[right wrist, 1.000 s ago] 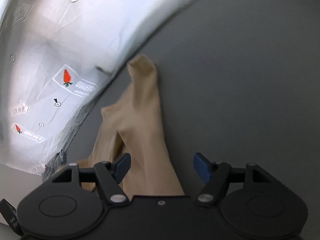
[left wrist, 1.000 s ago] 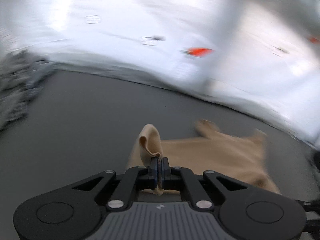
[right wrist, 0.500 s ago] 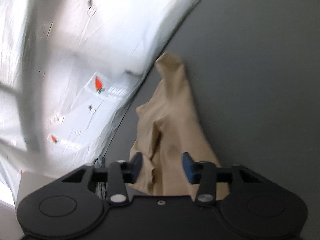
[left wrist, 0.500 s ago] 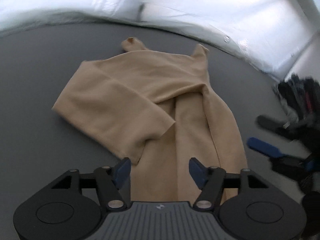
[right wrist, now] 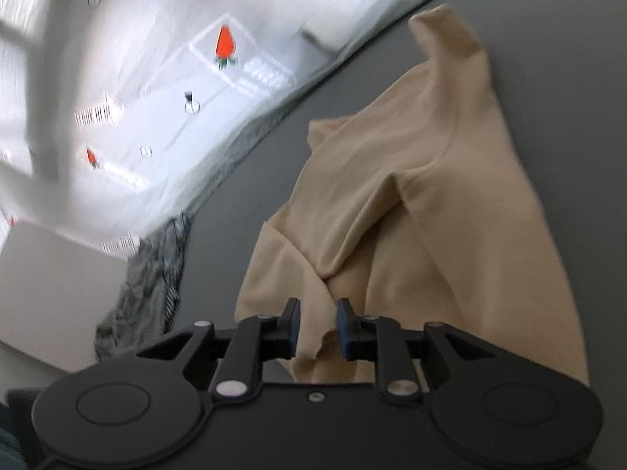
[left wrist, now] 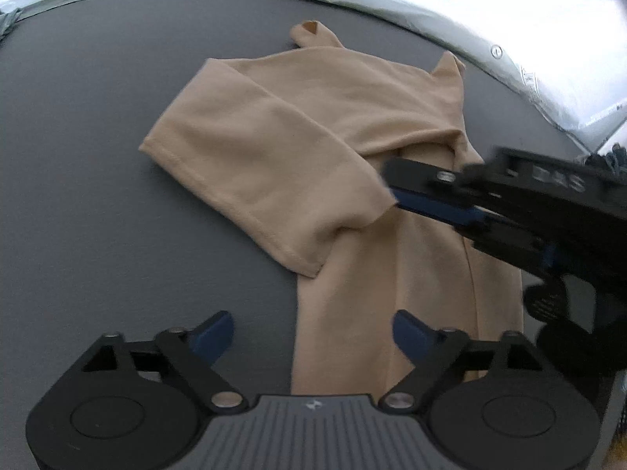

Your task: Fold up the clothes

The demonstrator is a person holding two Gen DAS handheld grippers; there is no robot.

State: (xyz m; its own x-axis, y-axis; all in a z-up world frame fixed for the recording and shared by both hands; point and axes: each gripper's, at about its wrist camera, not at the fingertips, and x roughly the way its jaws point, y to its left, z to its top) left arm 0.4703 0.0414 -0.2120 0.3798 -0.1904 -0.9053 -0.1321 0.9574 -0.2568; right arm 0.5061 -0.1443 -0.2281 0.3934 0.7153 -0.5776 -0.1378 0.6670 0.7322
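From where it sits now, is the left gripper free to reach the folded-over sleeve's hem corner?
Probably yes. The left gripper is open with nothing between its fingers, and the sleeve lies just ahead on the tan shirt. The right gripper reaches in from the side, near the sleeve's far edge, not across that corner.

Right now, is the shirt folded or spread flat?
Partly folded: one sleeve is laid over the tan shirt; the rest lies rumpled on the table.

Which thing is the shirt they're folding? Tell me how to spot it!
Look at the big dark grey table. In the middle of it lies the tan shirt, flat, with one short sleeve folded across its body. It is the only plain sandy-coloured cloth there; the other cloth, a dark grey rumpled pile, sits at the table's edge.
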